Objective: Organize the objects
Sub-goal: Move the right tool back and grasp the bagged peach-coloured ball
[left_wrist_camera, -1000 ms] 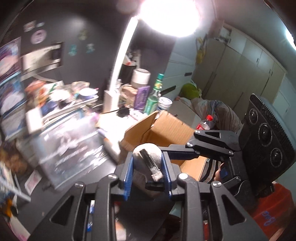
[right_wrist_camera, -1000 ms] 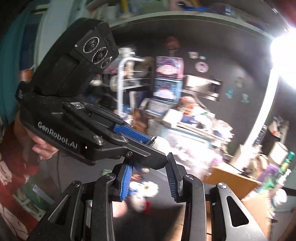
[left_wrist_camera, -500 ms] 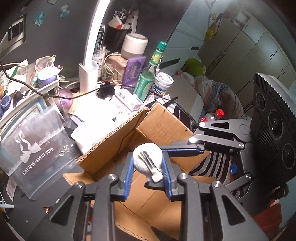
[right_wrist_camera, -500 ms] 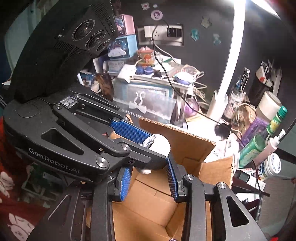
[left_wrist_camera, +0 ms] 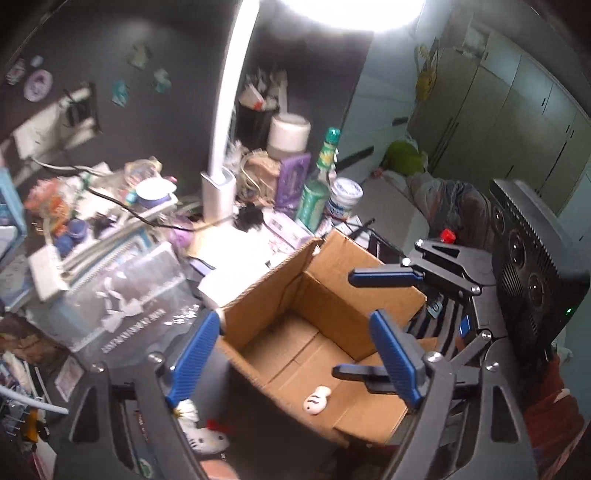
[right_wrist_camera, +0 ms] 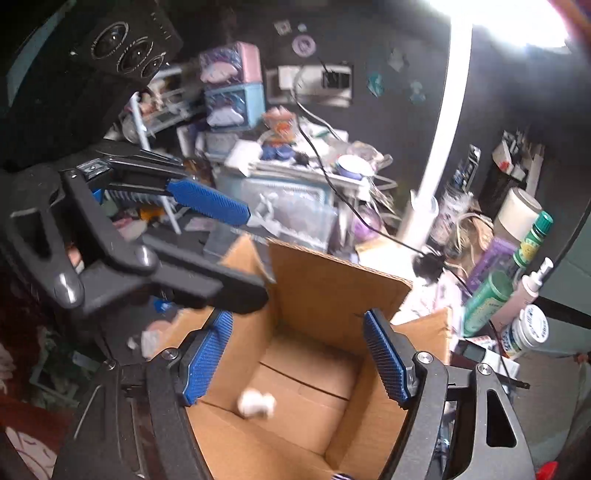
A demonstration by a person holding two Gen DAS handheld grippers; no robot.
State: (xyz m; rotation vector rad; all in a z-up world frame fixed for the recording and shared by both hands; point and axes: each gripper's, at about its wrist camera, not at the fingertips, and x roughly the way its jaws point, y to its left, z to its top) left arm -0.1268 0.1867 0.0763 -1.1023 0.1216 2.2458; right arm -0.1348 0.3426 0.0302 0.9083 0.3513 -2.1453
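White lamp post (left_wrist_camera: pixel 225 110) rises through upper centre of the left view, base (left_wrist_camera: pixel 218 195) on the cluttered desk. Right of it: green bottle (left_wrist_camera: pixel 316 195), white jar (left_wrist_camera: pixel 344 201), purple box (left_wrist_camera: pixel 291 179), tape roll (left_wrist_camera: pixel 288 133). Clear bag (left_wrist_camera: pixel 122 295) at left. Cupboards (left_wrist_camera: pixel 517 110) upper right. Right view: pastel drawers (right_wrist_camera: pixel 232 88) upper centre, white spray bottle (right_wrist_camera: pixel 532 288) at right edge.

Lamp (left_wrist_camera: pixel 354 11) glare blown out overhead; room dim; motion blur throughout; fisheye bending edges.
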